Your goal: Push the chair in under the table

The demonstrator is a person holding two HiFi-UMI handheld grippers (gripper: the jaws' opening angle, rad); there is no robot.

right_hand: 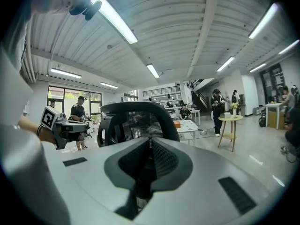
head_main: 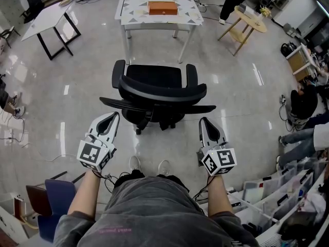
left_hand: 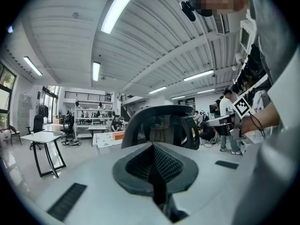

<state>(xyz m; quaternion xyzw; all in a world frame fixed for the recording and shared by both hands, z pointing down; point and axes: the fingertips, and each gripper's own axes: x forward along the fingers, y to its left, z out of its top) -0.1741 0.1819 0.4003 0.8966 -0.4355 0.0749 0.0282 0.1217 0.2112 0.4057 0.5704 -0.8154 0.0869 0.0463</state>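
Note:
A black mesh-backed office chair [head_main: 157, 94] stands on the floor with its back toward me, a short way in front of a white table [head_main: 134, 15] with a patterned top. My left gripper [head_main: 109, 118] is shut and empty, just behind the chair's left side. My right gripper [head_main: 205, 122] is also shut and empty, behind the chair's right side. Neither visibly touches the chair. In the left gripper view the chair back [left_hand: 161, 125] rises just ahead of the left gripper [left_hand: 152, 146]. The right gripper view shows the chair back [right_hand: 136, 121] beyond the right gripper [right_hand: 150, 142].
An orange box [head_main: 163, 7] lies on the white table. A second white table with black legs [head_main: 49, 19] stands at the far left and a round wooden table [head_main: 251, 20] at the far right. People and cluttered shelves line the right side [head_main: 303, 102].

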